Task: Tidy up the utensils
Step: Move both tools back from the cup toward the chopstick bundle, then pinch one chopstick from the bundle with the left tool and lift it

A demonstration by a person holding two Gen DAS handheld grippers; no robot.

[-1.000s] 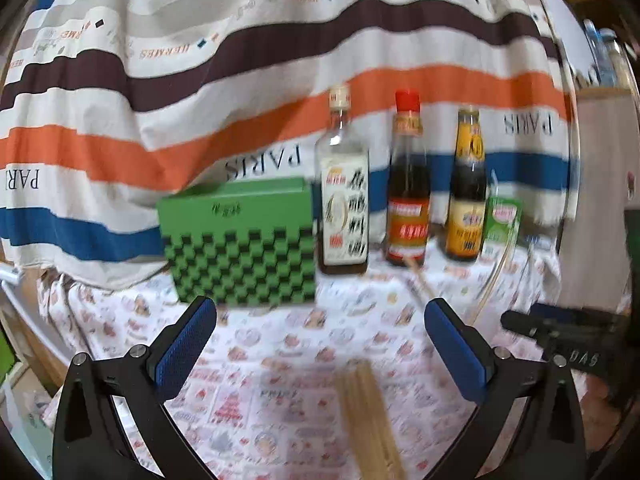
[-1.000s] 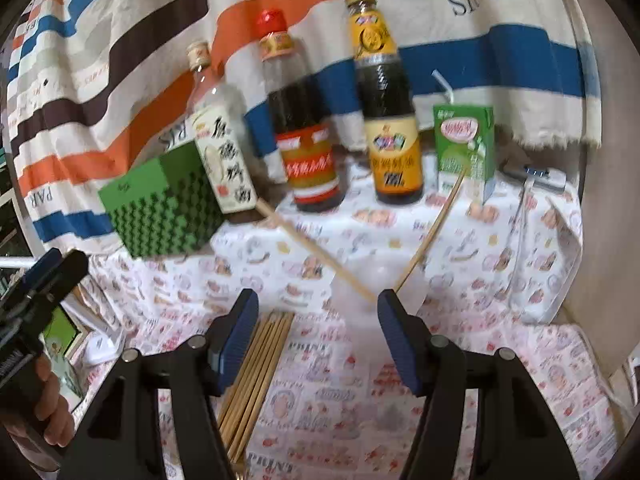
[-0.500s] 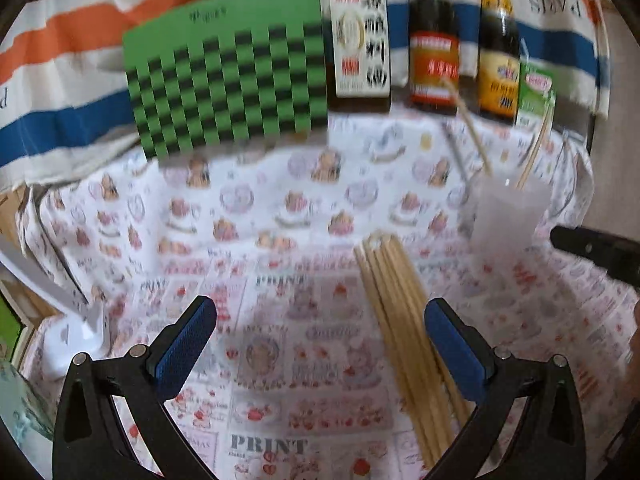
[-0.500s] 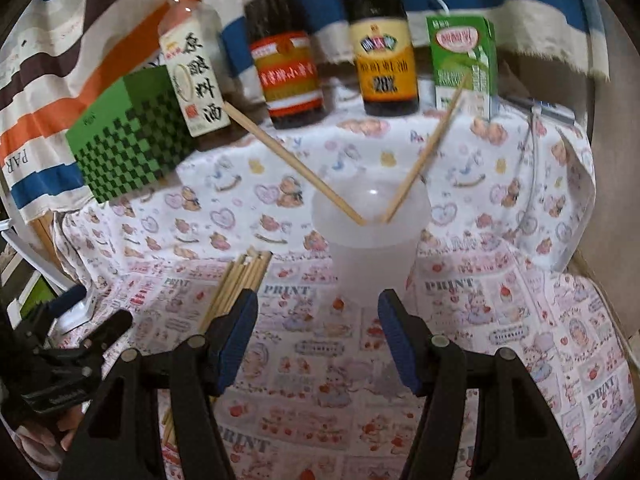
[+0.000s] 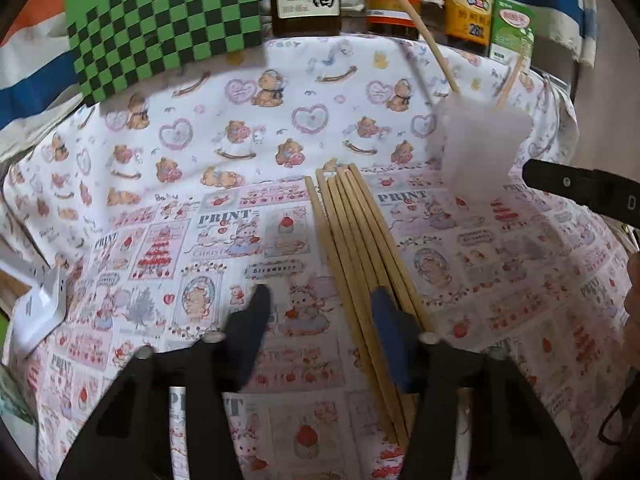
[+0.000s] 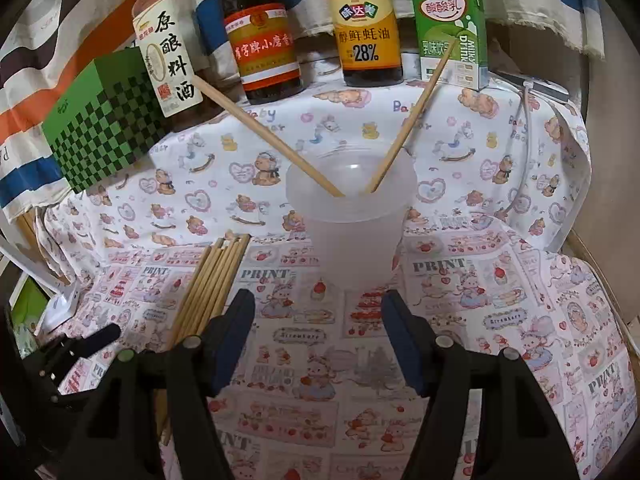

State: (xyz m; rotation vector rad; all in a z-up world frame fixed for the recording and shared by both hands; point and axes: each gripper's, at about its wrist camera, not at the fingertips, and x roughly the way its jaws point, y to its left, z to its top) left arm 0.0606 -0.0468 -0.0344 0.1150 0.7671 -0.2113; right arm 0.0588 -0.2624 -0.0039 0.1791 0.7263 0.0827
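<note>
Several wooden chopsticks [image 5: 360,252] lie side by side on the printed tablecloth; they also show in the right wrist view [image 6: 212,284]. A translucent plastic cup [image 6: 352,216] stands upright with two chopsticks [image 6: 272,140] leaning out of it; it also shows in the left wrist view [image 5: 480,148]. My left gripper [image 5: 320,312] is open, low over the cloth, its right finger resting over the near part of the chopstick bundle. My right gripper [image 6: 318,316] is open and empty, just in front of the cup.
A green checkered box [image 6: 104,120], three sauce bottles [image 6: 264,44] and a green milk carton [image 6: 452,32] stand along the back against a striped cloth. A white cable [image 6: 560,184] lies at the right. A white object [image 5: 40,308] sits at the left edge.
My left gripper tilted down toward the chopsticks and its fingers narrowed from wide open. My right gripper moved closer to the cup.
</note>
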